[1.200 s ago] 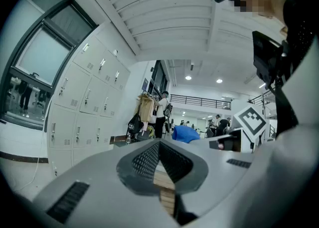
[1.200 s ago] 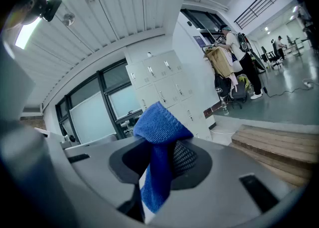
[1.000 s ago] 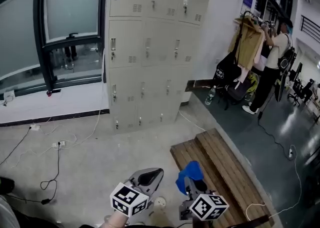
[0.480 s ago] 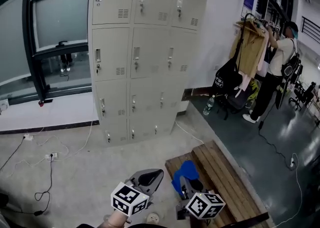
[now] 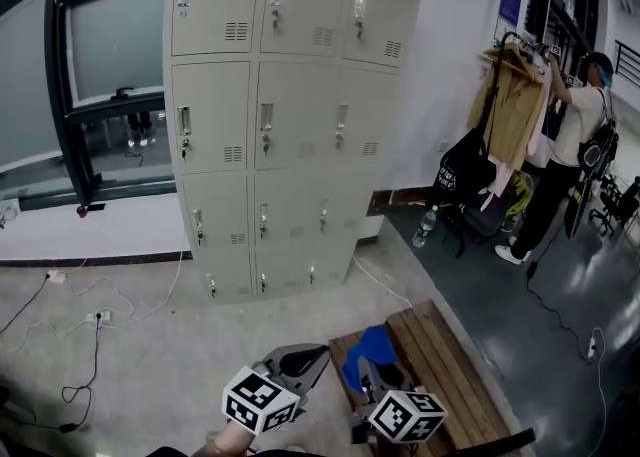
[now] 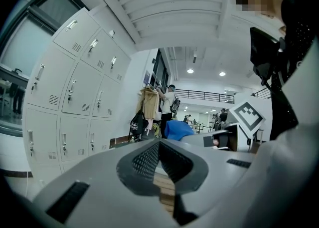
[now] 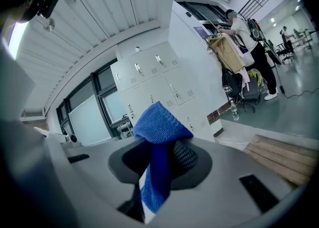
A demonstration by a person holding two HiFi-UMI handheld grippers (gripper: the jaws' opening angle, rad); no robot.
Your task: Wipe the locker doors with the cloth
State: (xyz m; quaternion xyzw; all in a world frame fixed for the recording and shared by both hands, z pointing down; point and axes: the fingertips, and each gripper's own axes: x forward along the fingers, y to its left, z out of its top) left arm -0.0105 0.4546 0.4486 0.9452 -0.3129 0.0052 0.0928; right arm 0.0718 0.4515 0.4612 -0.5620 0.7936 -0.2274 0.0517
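Leftmost, a black-framed window looks over a concrete floor where thin black and white cables trail. Just beside the window stands the tall block of pale grey metal lockers, three columns wide, every door closed.

Low in the head view, the left gripper has its jaws pressed together with nothing between them. Next to it, the right gripper is clamped on the bright blue knitted cloth. The cloth bunches up above the jaws and hangs down below them. It is held over the left edge of the brown slatted wooden bench, well apart from the lockers.

Farther right, a beige coat hangs on a rack against the white wall, with black bags below it. A person in a white top stands at the rack, arms raised to it.
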